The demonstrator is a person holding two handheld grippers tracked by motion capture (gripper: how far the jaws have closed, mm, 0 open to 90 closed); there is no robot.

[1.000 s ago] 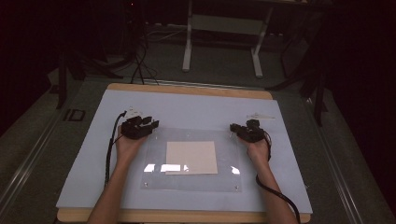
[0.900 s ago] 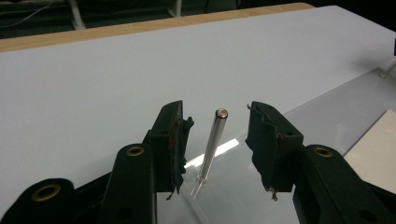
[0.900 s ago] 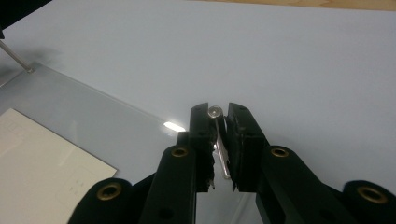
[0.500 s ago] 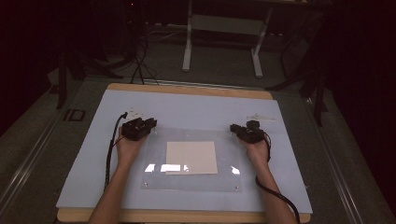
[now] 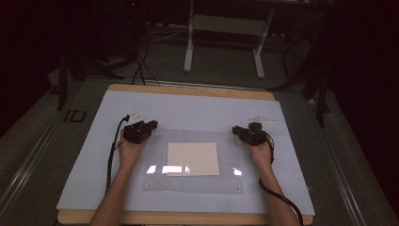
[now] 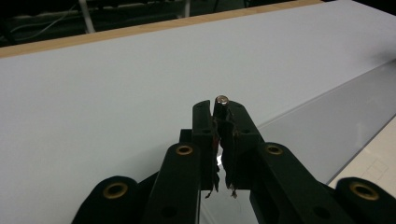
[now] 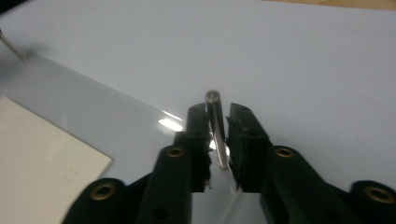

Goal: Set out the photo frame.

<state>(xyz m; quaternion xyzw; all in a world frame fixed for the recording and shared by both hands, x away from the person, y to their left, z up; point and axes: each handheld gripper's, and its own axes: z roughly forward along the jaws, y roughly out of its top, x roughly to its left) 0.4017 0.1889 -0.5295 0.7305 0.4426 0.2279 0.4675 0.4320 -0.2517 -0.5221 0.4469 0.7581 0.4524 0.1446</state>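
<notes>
Wooden tabletop (image 5: 188,91), covered by a pale blue sheet (image 5: 197,110). Lying flat on that, toward the near edge, a clear plate (image 5: 226,181); resting at its middle, a cream square (image 5: 193,158).

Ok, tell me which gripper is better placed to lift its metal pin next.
Left, probably. The left gripper has just been closing and now pinches the left pin. The right gripper has just been opening; a gap shows beside the right pin, so it must re-close first.
</notes>
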